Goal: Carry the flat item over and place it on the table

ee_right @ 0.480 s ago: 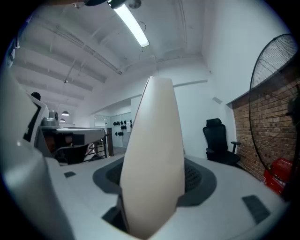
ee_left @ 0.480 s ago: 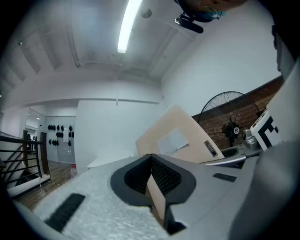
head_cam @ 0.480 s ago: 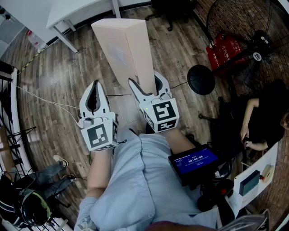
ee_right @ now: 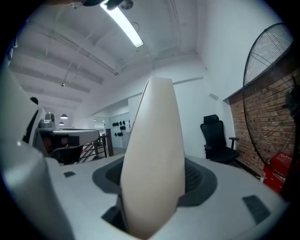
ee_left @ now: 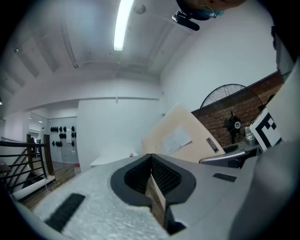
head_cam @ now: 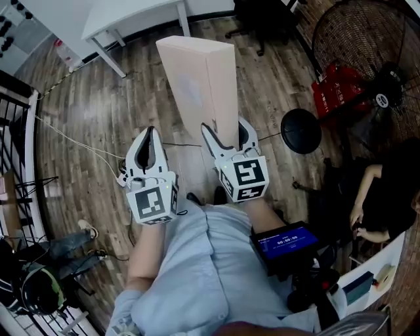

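Note:
The flat item is a tall beige cardboard box (head_cam: 200, 79), held upright and edge-on above the wooden floor. My right gripper (head_cam: 226, 134) is shut on its lower end. In the right gripper view the box (ee_right: 154, 136) fills the gap between the dark pads (ee_right: 199, 180) and rises out of the right gripper (ee_right: 154, 197). My left gripper (head_cam: 149, 138) hangs beside it at the left, apart from the box, jaws shut with nothing in them. In the left gripper view the tips of the left gripper (ee_left: 151, 161) meet, and the box (ee_left: 187, 136) leans at the right.
A white table (head_cam: 131, 13) stands ahead at the top. A big floor fan (head_cam: 367, 39) with a round base (head_cam: 300, 131) and a red case (head_cam: 335, 82) are at the right, near a seated person (head_cam: 387, 184). A railing (head_cam: 20, 151) and a cable (head_cam: 72, 141) lie left.
Both grippers and the box have moved forward over the floor. The white table shows larger and closer at the top. The grip on the box is unchanged.

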`<state>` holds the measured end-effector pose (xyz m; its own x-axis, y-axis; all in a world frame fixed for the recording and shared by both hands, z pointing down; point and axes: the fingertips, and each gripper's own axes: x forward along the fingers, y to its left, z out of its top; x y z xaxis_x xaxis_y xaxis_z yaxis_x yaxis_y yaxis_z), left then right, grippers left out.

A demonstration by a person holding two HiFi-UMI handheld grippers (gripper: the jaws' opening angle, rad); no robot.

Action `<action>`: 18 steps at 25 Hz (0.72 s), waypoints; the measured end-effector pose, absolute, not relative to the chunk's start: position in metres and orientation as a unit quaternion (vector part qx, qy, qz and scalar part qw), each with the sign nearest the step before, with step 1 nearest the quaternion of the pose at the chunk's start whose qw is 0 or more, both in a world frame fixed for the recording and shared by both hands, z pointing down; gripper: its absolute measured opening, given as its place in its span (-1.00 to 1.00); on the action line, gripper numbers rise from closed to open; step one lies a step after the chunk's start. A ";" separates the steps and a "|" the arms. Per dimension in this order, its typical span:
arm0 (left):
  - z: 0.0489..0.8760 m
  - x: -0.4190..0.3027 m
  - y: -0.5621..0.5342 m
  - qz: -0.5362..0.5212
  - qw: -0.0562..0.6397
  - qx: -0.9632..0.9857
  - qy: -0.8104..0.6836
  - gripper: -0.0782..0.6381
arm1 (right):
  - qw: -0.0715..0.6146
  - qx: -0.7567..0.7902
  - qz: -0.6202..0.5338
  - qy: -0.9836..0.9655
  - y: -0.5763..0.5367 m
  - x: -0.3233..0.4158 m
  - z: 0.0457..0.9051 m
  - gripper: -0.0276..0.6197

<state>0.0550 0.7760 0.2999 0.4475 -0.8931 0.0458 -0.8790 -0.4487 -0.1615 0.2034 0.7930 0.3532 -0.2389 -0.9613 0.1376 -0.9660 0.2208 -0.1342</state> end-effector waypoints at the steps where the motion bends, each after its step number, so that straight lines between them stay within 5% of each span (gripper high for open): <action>1: 0.301 0.052 0.776 -0.064 0.056 -0.847 0.525 -0.76 | 0.015 0.616 0.097 -0.781 0.791 0.203 0.355 -0.03; 18: 0.339 0.013 0.665 -0.067 0.026 -0.823 0.564 -0.76 | 0.064 0.600 0.116 -0.789 0.682 0.184 0.391 -0.02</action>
